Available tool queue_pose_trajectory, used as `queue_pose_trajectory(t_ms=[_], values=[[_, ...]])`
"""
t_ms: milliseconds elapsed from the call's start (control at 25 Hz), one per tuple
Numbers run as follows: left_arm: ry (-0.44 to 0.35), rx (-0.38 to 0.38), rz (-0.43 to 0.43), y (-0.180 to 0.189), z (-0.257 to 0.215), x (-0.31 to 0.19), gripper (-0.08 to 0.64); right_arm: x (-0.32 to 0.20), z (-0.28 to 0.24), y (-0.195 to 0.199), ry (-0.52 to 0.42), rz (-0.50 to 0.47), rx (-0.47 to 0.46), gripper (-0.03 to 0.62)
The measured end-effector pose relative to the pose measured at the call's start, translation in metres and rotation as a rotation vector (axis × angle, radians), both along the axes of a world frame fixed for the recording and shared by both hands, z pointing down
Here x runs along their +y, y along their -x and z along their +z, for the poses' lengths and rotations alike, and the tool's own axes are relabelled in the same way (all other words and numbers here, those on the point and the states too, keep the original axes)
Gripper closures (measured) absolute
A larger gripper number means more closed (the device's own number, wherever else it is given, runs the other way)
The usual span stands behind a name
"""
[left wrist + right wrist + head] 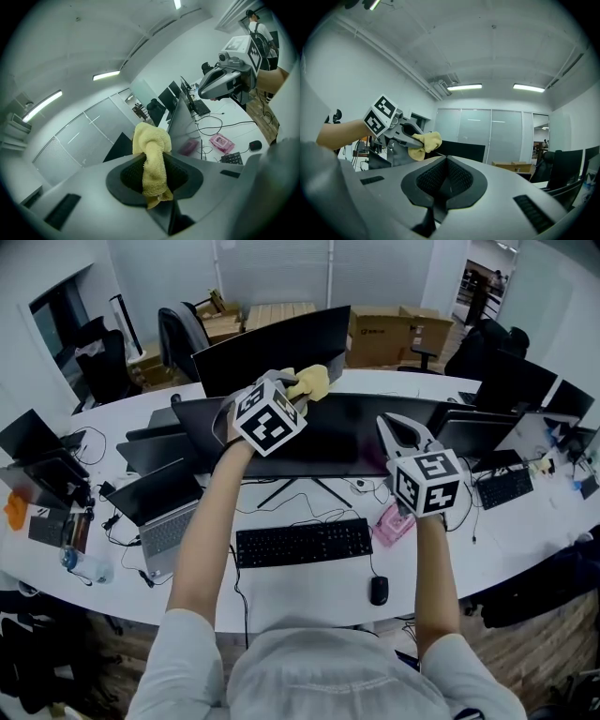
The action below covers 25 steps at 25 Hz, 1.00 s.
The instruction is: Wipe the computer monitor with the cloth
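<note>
Pinching the yellow cloth (151, 140), left gripper (292, 390) — right gripper (446, 164) closed.

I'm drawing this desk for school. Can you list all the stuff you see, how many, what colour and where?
desk: 1, white, curved
monitor: 1 nearest, black, mid-desk; more black screens behind and to the right
cloth: 1, yellow, near the monitor's top edge
keyboard: 1, black, in front of the monitor
mouse: 1, black, right of the keyboard
packet: 1, pink, right of the keyboard
laptop: 1, grey, open, at the left
boxes: a few, brown, behind the desk
left gripper: 1, grey, fingers shut on the cloth
right gripper: 1, grey, shut, empty
</note>
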<state>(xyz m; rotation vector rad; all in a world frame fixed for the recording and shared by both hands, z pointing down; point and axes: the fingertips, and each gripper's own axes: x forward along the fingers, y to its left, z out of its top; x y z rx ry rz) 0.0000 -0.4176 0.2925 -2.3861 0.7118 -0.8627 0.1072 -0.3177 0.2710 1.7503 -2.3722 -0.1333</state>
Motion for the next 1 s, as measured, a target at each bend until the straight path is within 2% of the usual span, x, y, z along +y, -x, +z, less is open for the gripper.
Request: queue_pose_trajectory(t_ms=[680,1000], values=[[-0.031,0.051,-0.119,0.123,0.003,-0.022,0.466,-0.026,0.012,0.104,-0.006,-0.091,-0.003,0.568],[-0.039,0.068,-0.179,0.175,0.003,-0.034,0.466,-0.038,0.019,0.138,0.012,-0.101,-0.005,0.568]])
